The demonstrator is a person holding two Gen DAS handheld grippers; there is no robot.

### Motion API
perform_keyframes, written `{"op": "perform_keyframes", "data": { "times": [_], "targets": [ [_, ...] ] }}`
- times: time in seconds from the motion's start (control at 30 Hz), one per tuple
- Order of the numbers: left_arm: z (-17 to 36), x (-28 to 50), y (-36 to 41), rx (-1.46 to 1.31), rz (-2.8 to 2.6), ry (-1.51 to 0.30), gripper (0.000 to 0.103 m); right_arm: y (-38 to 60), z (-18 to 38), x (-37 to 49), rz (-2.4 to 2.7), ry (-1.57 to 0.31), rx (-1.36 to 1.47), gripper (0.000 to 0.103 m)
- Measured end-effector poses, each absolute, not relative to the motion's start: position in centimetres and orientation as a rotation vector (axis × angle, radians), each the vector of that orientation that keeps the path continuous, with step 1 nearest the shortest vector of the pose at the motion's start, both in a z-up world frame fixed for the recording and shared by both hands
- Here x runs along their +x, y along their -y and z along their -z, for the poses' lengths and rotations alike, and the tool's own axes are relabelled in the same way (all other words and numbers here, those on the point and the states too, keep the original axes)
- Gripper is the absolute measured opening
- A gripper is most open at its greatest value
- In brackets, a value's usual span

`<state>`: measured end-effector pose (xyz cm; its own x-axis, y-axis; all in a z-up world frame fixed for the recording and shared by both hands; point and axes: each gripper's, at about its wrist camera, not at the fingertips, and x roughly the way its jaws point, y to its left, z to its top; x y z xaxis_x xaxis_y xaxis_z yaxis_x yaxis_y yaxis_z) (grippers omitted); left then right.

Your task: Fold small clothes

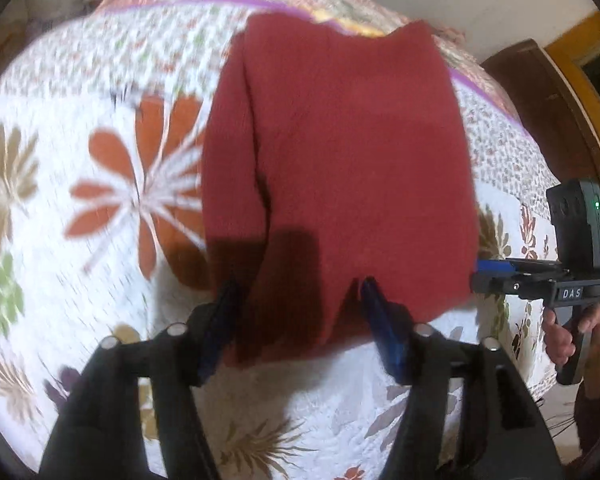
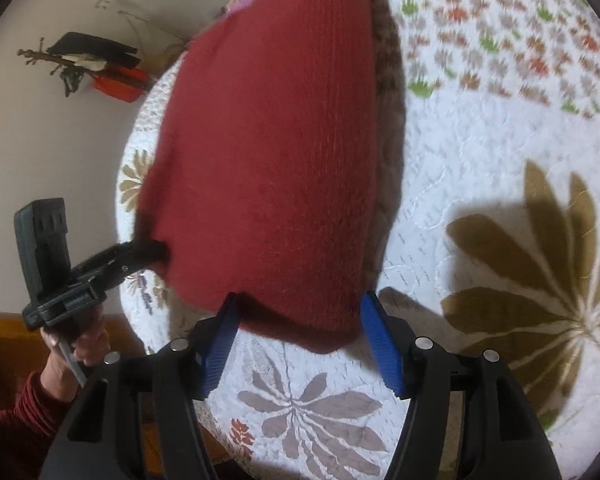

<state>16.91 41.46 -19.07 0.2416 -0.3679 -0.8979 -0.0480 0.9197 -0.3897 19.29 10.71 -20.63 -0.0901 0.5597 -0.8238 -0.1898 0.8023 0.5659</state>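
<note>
A dark red knit garment [image 1: 340, 152] lies folded on a white floral quilt [image 1: 80, 200]. My left gripper [image 1: 300, 288] stands open at the garment's near edge, and its blue pads [image 1: 376, 312] straddle the cloth without pinching it. In the right wrist view the same red garment [image 2: 268, 160] has a brown patterned knit layer [image 2: 390, 128] showing along its right side. My right gripper [image 2: 298, 300] is open too, with the garment's near corner between its blue pads [image 2: 220, 332]. Each view shows the other gripper at the garment's side edge: the right gripper [image 1: 496, 268] and the left gripper [image 2: 140, 254].
The quilt [image 2: 480, 160] spreads wide around the garment. A dark wooden door [image 1: 540, 92] stands beyond the bed's right edge. Things hang on a wall hook [image 2: 96, 60] past the far side. A person's hand [image 2: 80, 340] and red sleeve hold the left gripper's handle.
</note>
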Motion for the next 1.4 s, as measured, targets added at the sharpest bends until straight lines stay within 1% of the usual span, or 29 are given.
{"op": "perform_keyframes", "data": {
  "times": [0.03,0.07,0.1,0.13,0.2,0.33,0.4,0.47,0.53,0.6,0.63,0.67,0.7,0.73,0.77,0.8,0.83,0.87,0.9,1.03,1.17,1.27,1.33,1.37,1.4],
  "targets": [
    [19.6,17.1,-41.6,-0.389,0.222,-1.325,0.028,-11.1,21.0,19.3,-0.639,-1.546,0.302,0.06],
    [20.0,17.2,-41.9,-0.41,0.226,-1.333,0.014,-11.5,21.3,19.3,-0.633,-1.544,0.288,0.056],
    [20.1,17.3,-42.2,-0.433,0.23,-1.334,0.01,-11.7,21.2,19.3,-0.622,-1.541,0.27,0.045],
    [20.1,17.4,-42.6,-0.448,0.227,-1.328,0.009,-11.9,21.3,19.3,-0.616,-1.535,0.255,0.035],
    [19.2,17.6,-42.8,-0.414,0.217,-1.3,0.008,-12.0,20.3,19.0,-0.636,-1.505,0.282,0.026],
    [16.1,16.9,-44.5,-0.429,0.235,-1.197,0.008,-12.0,17.9,17.8,-0.672,-1.421,0.311,0.023],
    [16.7,16.8,-45.1,-0.428,0.245,-1.206,0.008,-12.2,18.4,17.6,-0.647,-1.424,0.288,0.023],
    [19.7,16.8,-45.1,-0.403,0.241,-1.293,0.009,-13.1,20.4,17.4,-0.597,-1.465,0.235,0.024],
    [22.6,17.0,-44.7,-0.399,0.24,-1.356,0.01,-13.5,22.2,17.3,-0.564,-1.495,0.209,0.029],
    [23.2,17.3,-44.7,-0.408,0.247,-1.35,0.011,-13.5,22.8,17.3,-0.549,-1.501,0.215,0.034],
    [22.9,17.4,-44.9,-0.412,0.255,-1.342,0.013,-13.5,22.7,17.2,-0.549,-1.493,0.211,0.041],
    [22.5,17.4,-45.0,-0.408,0.259,-1.334,0.022,-13.6,22.2,17.2,-0.55,-1.484,0.193,0.045],
    [22.0,17.3,-45.1,-0.394,0.26,-1.326,0.035,-13.6,21.7,17.1,-0.553,-1.48,0.181,0.049],
    [21.2,17.1,-45.4,-0.363,0.259,-1.318,0.042,-13.7,21.0,17.0,-0.563,-1.47,0.163,0.049],
    [20.5,16.8,-45.7,-0.343,0.26,-1.303,0.047,-13.5,20.5,16.9,-0.566,-1.457,0.148,0.049],
    [19.7,16.7,-46.1,-0.334,0.267,-1.287,0.049,-13.3,19.8,17.0,-0.563,-1.441,0.137,0.049],
    [18.6,16.8,-46.8,-0.352,0.293,-1.261,0.051,-13.0,19.3,17.2,-0.557,-1.426,0.135,0.049],
    [18.0,17.0,-47.2,-0.374,0.303,-1.245,0.057,-11.7,18.7,17.6,-0.551,-1.41,0.152,0.05],
    [17.2,17.7,-47.8,-0.408,0.306,-1.215,0.059,-11.4,18.1,18.1,-0.545,-1.399,0.169,0.051],
    [16.9,22.6,-48.0,-0.402,0.267,-1.178,0.059,-10.8,17.1,21.1,-0.489,-1.368,0.17,0.056],
    [18.2,27.5,-46.7,-0.424,0.256,-1.193,0.059,-11.0,17.7,23.6,-0.498,-1.363,0.214,0.057],
    [18.2,29.7,-45.8,-0.467,0.29,-1.188,0.059,-11.9,18.8,24.2,-0.506,-1.374,0.201,0.057],
    [18.2,31.0,-44.6,-0.436,0.289,-1.193,0.058,-12.1,19.2,24.2,-0.521,-1.372,0.208,0.058],
    [18.5,31.4,-44.3,-0.421,0.274,-1.206,0.047,-12.3,19.2,24.1,-0.524,-1.369,0.205,0.059],
    [18.8,31.9,-44.0,-0.417,0.26,-1.22,0.023,-12.4,19.3,24.1,-0.527,-1.365,0.2,0.06]
  ]
}}
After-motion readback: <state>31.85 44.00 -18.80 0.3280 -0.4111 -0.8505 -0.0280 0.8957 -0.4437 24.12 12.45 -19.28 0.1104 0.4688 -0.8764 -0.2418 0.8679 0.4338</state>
